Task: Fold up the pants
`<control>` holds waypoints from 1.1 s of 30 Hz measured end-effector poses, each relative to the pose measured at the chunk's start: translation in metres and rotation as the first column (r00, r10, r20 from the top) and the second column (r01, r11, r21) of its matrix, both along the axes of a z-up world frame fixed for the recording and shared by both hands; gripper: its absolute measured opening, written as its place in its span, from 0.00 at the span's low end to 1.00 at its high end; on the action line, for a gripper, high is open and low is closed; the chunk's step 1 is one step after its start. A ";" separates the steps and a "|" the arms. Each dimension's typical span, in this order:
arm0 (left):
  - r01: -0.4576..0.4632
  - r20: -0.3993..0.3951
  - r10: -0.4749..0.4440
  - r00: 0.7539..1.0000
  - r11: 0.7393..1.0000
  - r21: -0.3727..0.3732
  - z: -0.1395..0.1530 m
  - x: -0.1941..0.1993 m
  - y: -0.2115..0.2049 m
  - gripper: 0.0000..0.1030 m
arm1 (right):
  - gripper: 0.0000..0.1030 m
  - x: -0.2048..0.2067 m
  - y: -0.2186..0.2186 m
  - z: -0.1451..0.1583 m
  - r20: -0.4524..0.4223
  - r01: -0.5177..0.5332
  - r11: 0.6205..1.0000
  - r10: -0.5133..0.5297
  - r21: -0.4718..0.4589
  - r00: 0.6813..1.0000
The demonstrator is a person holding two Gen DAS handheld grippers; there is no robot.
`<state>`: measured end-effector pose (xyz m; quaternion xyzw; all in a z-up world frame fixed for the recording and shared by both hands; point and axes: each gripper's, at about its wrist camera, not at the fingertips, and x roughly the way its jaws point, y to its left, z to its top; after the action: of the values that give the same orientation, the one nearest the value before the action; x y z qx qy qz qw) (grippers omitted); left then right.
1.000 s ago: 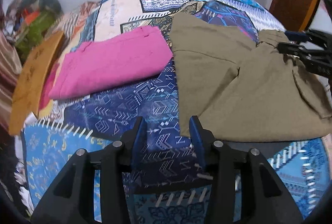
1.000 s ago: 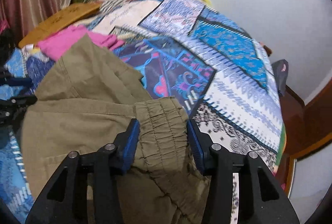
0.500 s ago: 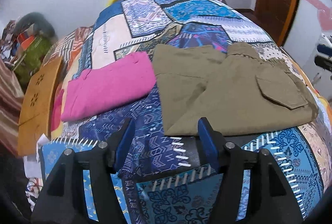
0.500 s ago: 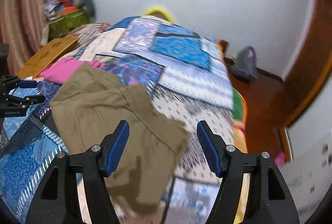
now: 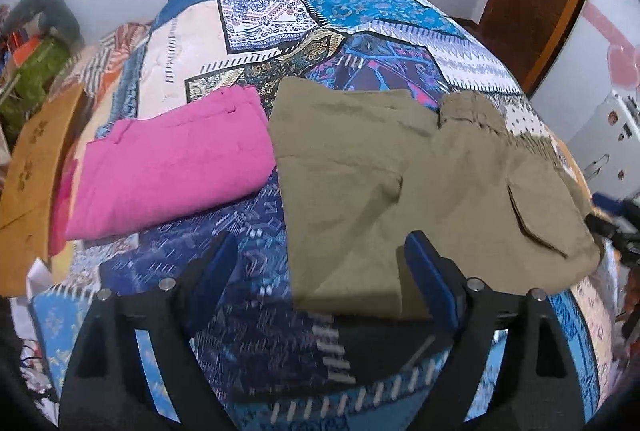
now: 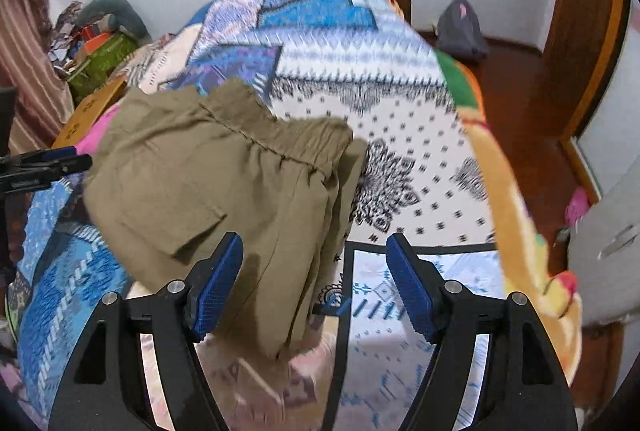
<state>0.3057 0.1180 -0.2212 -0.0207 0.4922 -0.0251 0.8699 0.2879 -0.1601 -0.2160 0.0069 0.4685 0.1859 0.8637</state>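
Ahead of both our tools spreads the patchwork bedspread. On it, just beyond our left gripper and our right gripper, lie the folded olive pants. Beside them sit pink pants. Both grippers' jaws stand apart, empty.

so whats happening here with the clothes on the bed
A person is folding pants on a bed with a patchwork bedspread, using a hand-held gripper in each hand. The olive pants lie partly folded on the bedspread, cargo pocket facing up, and a pink pair sits already folded beside them. Both the left hand-held gripper and the right hand-held gripper are open and hold nothing, hovering at the near edge of the olive pants.
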 end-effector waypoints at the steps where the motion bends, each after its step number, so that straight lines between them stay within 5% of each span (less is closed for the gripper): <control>1: 0.002 -0.007 -0.002 1.000 1.000 -0.007 -0.002 0.003 0.001 0.83 | 0.69 0.001 0.000 -0.004 -0.019 -0.002 1.000 0.002 0.008 1.000; 13: 0.054 -0.104 -0.064 0.993 0.994 -0.091 -0.041 0.042 -0.008 0.82 | 0.70 0.031 -0.003 -0.034 -0.122 -0.044 0.980 0.069 0.196 0.990; 15: 0.054 -0.105 -0.064 0.992 0.993 -0.103 -0.043 0.046 -0.011 0.77 | 0.70 0.034 -0.001 -0.035 -0.122 -0.058 0.977 0.084 0.204 0.989; 20: 0.090 -0.084 -0.095 0.992 0.994 -0.065 -0.036 0.049 -0.027 0.45 | 0.67 0.039 0.003 -0.035 -0.112 -0.076 0.976 0.101 0.204 0.989; 26: 0.161 -0.067 -0.158 0.985 0.987 0.031 -0.026 0.041 -0.051 0.12 | 0.34 0.038 0.004 -0.026 -0.057 -0.087 0.985 0.096 0.150 0.994; 30: 0.161 -0.021 -0.160 0.987 0.984 0.075 -0.010 0.030 -0.059 0.06 | 0.14 0.036 0.001 -0.013 -0.022 -0.101 0.984 0.105 0.145 0.994; 33: 0.171 0.020 -0.173 0.985 0.981 0.095 0.007 0.019 -0.065 0.05 | 0.09 0.034 0.000 -0.002 0.004 -0.109 0.983 0.109 0.148 0.994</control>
<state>0.3246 0.0533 -0.2146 0.0627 0.4806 -0.0775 0.8712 0.3217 -0.1599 -0.2184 0.0457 0.4549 0.2670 0.8484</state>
